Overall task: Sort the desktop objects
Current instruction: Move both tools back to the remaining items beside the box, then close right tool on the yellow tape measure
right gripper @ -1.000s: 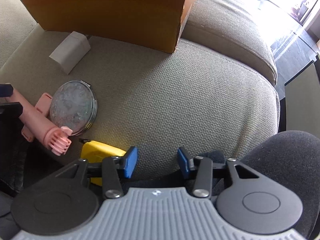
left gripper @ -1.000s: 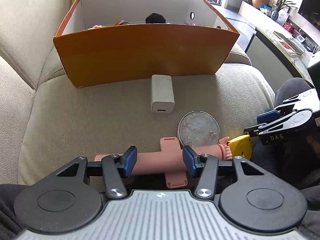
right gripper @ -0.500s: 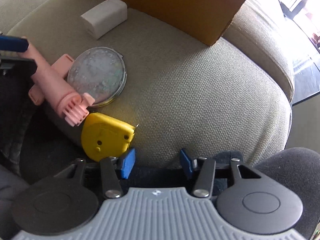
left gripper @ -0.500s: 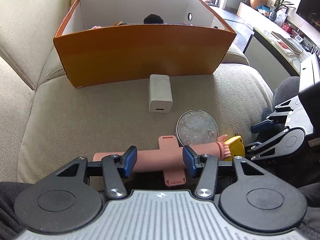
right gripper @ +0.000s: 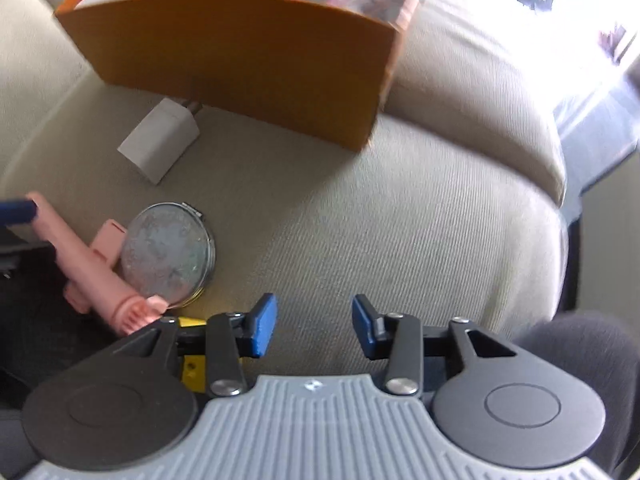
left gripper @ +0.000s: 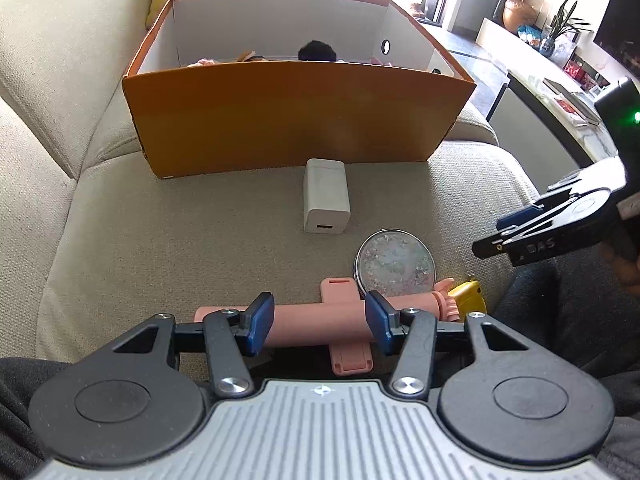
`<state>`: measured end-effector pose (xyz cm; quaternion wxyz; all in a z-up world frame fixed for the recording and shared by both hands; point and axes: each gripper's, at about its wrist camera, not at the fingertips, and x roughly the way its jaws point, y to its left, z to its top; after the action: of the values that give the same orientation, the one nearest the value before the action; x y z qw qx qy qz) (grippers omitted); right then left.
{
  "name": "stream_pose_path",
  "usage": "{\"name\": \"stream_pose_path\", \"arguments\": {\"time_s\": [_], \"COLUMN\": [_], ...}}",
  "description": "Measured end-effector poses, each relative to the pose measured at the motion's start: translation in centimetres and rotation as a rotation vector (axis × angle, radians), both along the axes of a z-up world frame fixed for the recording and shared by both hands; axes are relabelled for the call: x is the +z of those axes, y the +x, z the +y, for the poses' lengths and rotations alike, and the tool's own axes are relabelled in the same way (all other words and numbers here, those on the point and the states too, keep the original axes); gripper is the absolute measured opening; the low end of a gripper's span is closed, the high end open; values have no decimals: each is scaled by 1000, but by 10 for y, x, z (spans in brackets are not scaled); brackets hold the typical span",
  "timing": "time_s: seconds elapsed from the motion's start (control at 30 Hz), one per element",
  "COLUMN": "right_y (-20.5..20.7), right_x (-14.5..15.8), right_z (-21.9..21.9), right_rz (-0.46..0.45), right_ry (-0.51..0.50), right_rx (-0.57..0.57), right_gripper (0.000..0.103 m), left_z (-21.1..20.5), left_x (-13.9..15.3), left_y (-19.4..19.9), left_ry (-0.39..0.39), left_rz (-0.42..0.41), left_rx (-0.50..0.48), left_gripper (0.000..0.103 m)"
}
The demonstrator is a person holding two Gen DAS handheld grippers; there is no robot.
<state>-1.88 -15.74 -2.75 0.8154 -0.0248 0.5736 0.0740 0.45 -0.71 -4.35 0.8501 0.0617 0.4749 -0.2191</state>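
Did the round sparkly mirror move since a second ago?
No. In the left wrist view the round mirror lies just as before, in front of the white charger and the orange box.

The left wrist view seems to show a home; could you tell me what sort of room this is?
Most likely a living room. The work surface is a beige sofa cushion, a dark TV screen stands above a low sideboard, and a potted plant sits beside it.

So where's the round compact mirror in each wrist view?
Left wrist view: round compact mirror lies right of centre on the cushion, just beyond the pink handheld fan.
Right wrist view: lower left, against the same fan.
Shared landmark: orange box behind it.
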Motion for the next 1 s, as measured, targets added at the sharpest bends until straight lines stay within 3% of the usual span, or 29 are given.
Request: {"name": "stream_pose_path", "arguments": {"time_s": [0.17,0.27,0.4,0.53,0.8,0.97,1.0], "right_y": [0,-2,-6,-11,-29,-19,-23], "right_x": [-12,-17,-17,-15,-8,-28,-30], "right_z": [-16,-12,4,4,-3,5,2], "right_rz": [104,120,123,133,158,197,210], "right_ry": [88,102,95,128,302,351,377], "right_rx": [-73,-58,10,-28,-85,-125,-147], "right_gripper": [52,54,43,39,41,42,48], "left_z": [-3,-4,-2,-1,-2,-7,-7], "left_x": [-3,-5,-6,-8,-7,-8,-7], "left_y": [0,-3,-5,-7,-10,-12,-13], "left_ry": [-3,-5,-3,6,-5,-7,-8], "left_rz": [10,10,16,22,31,36,36], "left_rx": [-21,-31,-33,-30,-41,-57,-57], "left_gripper": [59,59,59,59,59,59,59]}}
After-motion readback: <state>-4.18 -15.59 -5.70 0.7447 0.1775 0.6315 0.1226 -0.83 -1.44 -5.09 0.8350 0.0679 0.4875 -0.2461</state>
